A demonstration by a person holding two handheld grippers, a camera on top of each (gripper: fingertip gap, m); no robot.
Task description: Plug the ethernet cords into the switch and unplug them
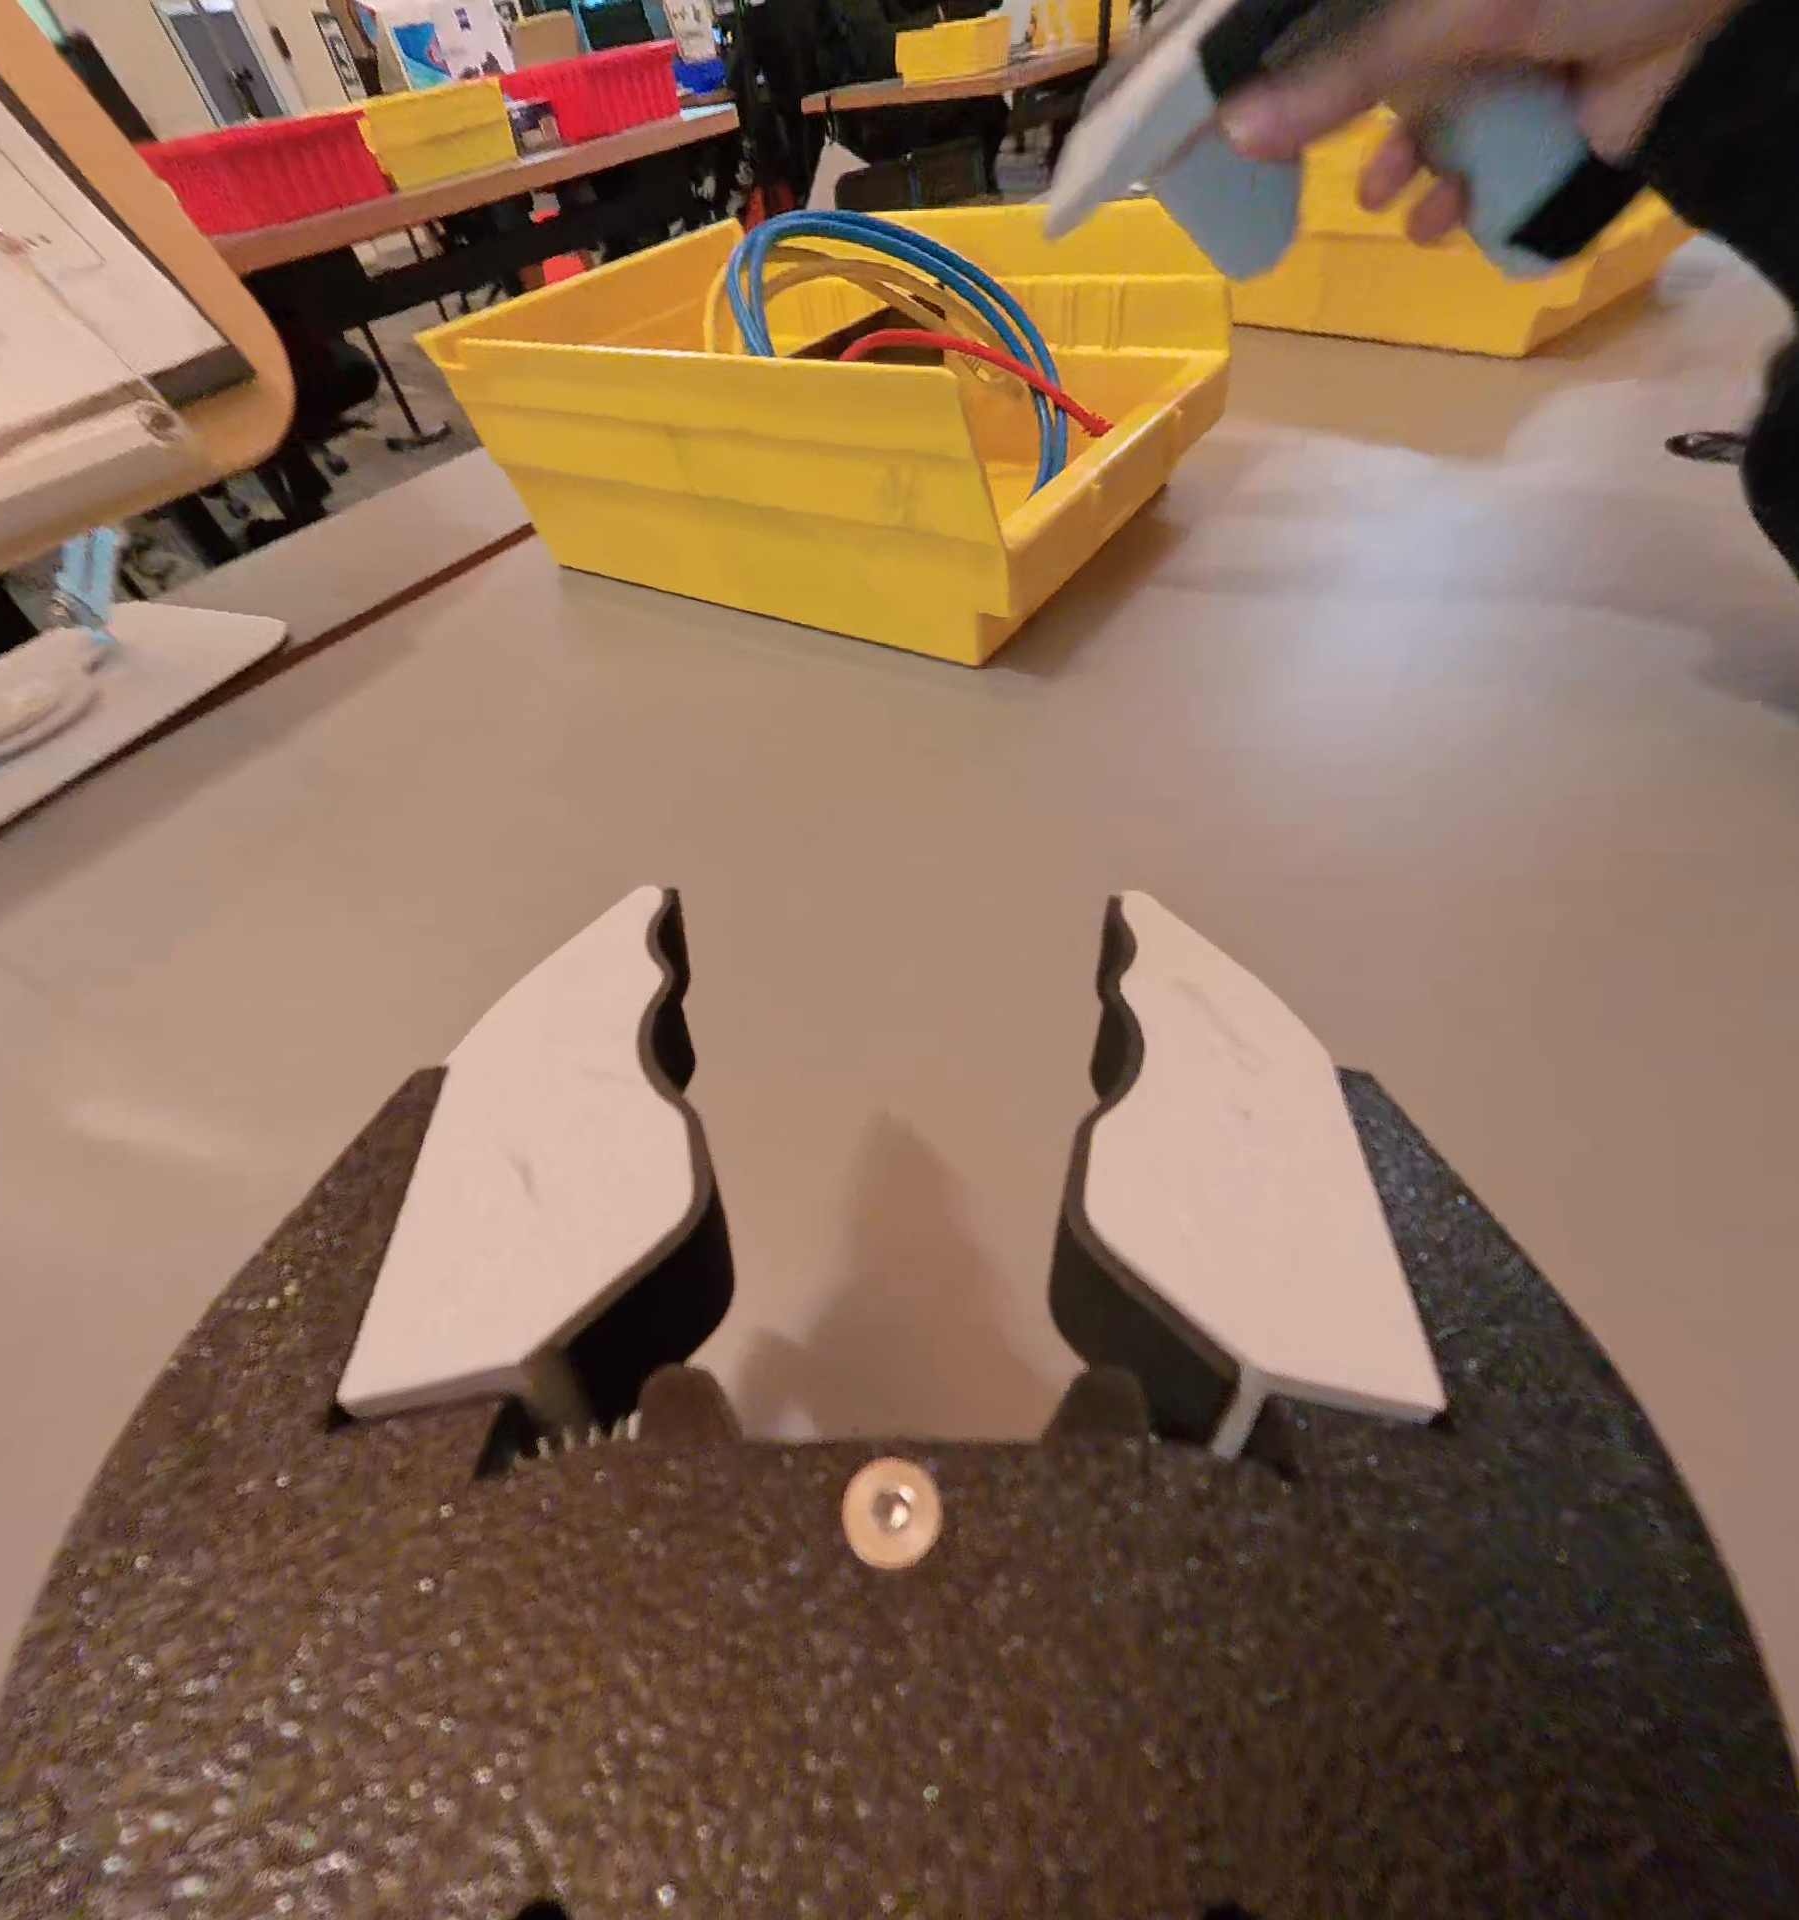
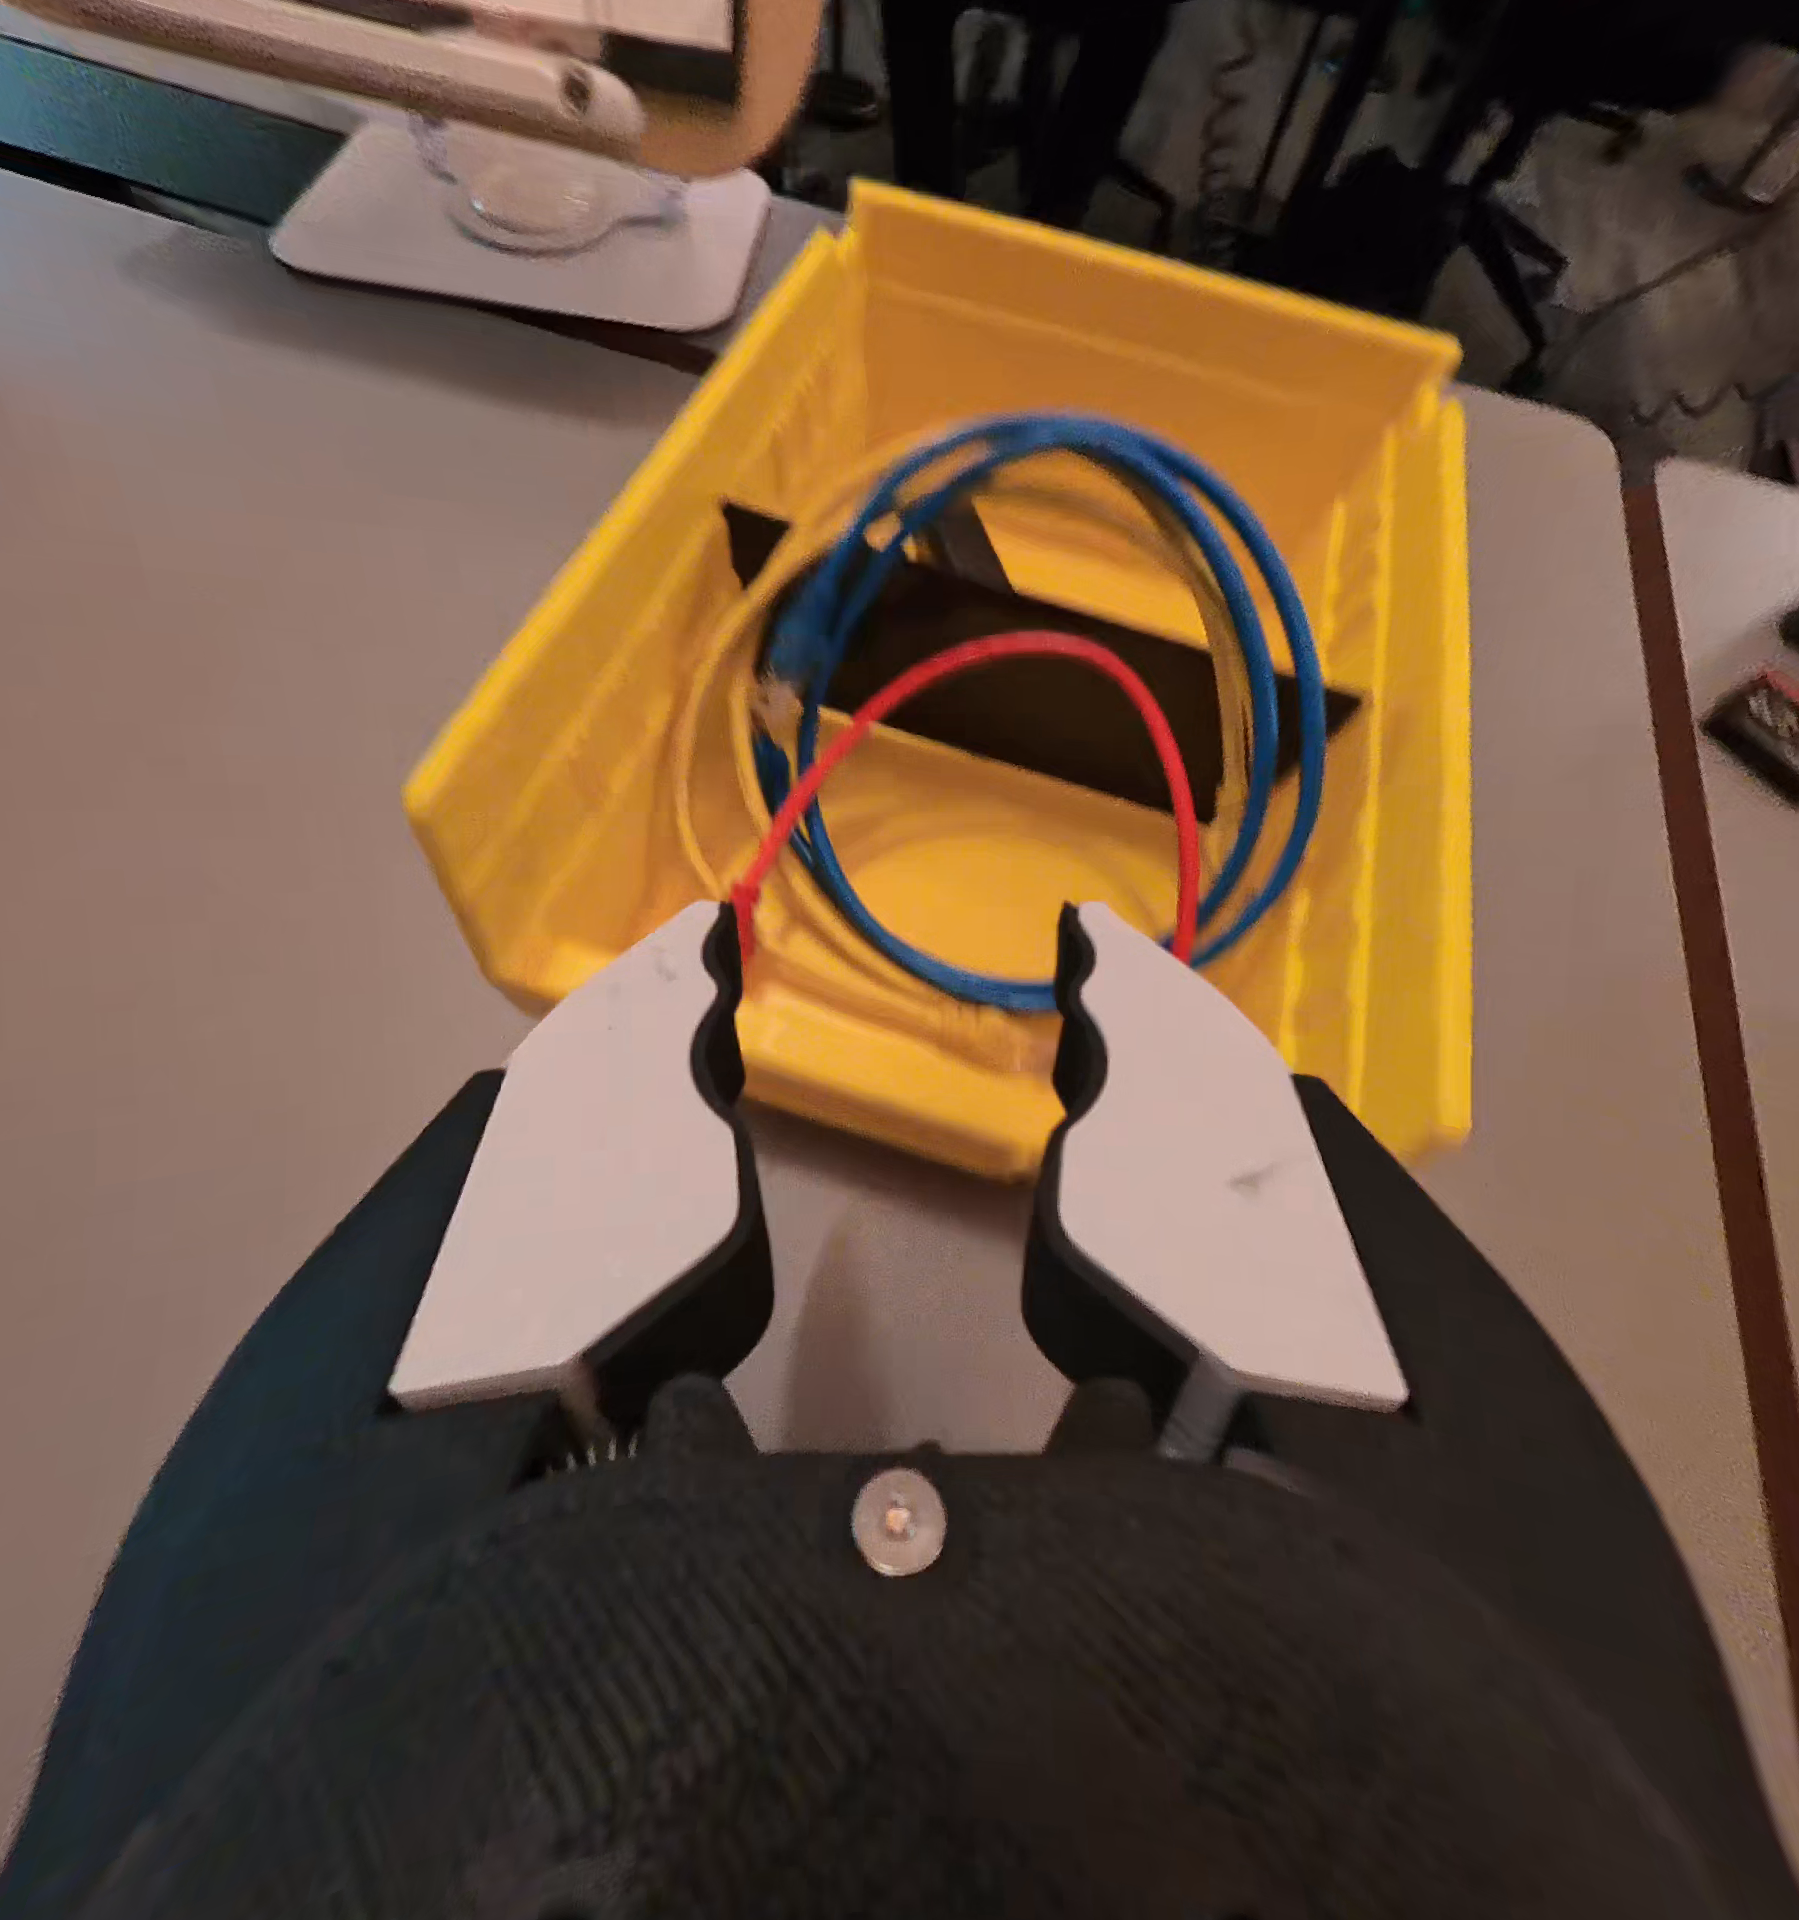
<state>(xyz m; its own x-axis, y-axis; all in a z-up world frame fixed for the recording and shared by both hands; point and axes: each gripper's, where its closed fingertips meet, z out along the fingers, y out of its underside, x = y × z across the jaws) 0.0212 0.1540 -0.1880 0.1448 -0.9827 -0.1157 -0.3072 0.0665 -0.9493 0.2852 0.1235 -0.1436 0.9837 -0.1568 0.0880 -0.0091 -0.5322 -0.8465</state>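
Warm, even indoor light; soft glare on the surface (image 1: 1290, 727); faint shadow between the jaws; motion blur on the far hand (image 1: 1446, 94) and blue cord (image 2: 1279, 665); wide-angle bending at edges.

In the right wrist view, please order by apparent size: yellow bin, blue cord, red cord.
1. Yellow bin
2. Blue cord, coiled inside the bin
3. Red cord, a thinner and smaller loop; its ends are hidden behind the open right gripper.

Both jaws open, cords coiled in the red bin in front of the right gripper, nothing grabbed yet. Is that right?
Not quite: the bin is yellow, not red, as the right wrist view shows. The cords lie coiled in it, both sets of jaws stand open, nothing grabbed.
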